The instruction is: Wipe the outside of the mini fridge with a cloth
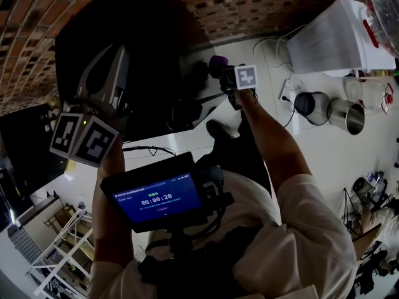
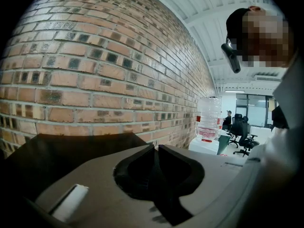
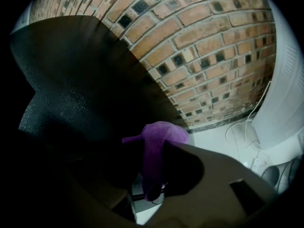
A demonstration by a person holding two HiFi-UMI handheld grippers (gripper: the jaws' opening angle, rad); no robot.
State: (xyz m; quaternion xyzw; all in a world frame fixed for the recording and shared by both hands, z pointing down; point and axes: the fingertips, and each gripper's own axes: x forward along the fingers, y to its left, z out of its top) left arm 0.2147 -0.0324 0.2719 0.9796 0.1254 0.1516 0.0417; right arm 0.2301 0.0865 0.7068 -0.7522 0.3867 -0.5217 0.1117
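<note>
Depicting the wiping tool at the cabinet's flank: the purple cloth (image 3: 159, 139) is clamped between the jaws of the right gripper (image 3: 153, 179). The jaws are closed on its gathered middle, with a tuft standing out past the tips toward 12 o'clock and a tail hanging toward 6 o'clock. The black mini fridge (image 1: 137, 36) is seen in the head view from 9 to 12 o'clock. From the right jaws its pebbled dark side is met toward 10 o'clock, just beside the cloth, though contact cannot be settled. The cabinet's long axis is judged to run upright, so strokes along that face would be called for, and the right gripper is judged the nearer to it. The left gripper (image 2: 156, 167) is held above the fridge's top, its jaws drawn all but together with nothing between them. A red brick wall (image 2: 95, 70) is set behind the fridge. A pale tiled floor (image 1: 324, 161) is spread toward 3 o'clock, where a white water dispenser (image 1: 333, 39) and metal pots (image 1: 346, 116) are stood, well apart from the fridge.
</note>
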